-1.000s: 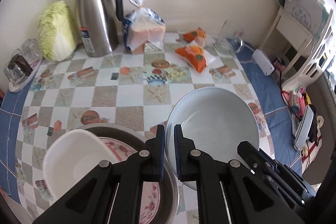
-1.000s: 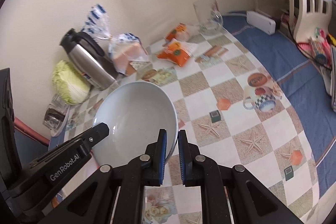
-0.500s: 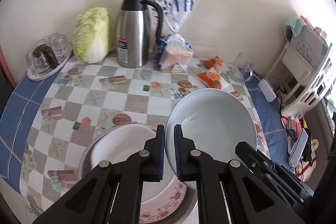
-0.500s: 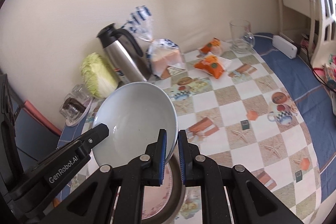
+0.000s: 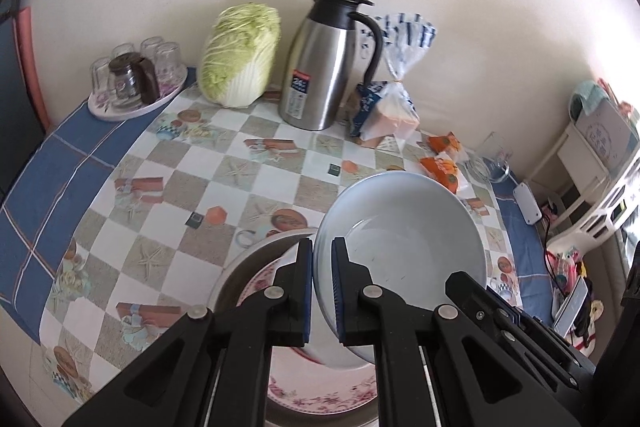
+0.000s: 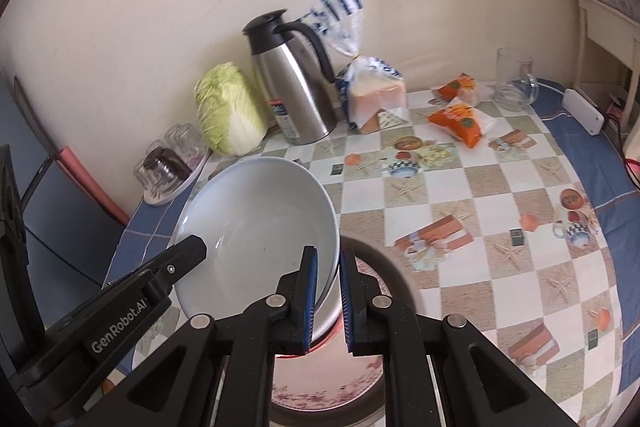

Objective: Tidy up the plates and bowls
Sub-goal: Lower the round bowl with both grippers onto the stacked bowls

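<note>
Both tongs are clenched on one pale blue bowl (image 5: pixel 404 247): the left gripper (image 5: pixel 322 287) pinches its rim at lower centre of its frame, the right gripper (image 6: pixel 328 295) the opposite rim. Beneath, at bottom centre, a floral plate (image 5: pixel 320 383) sits in a metal basin (image 5: pixel 244 267). Lower the bowl level, centred on the plate, and release both sides together

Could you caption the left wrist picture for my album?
Two claws carry a pale blue bowl above a floral plate.
</note>
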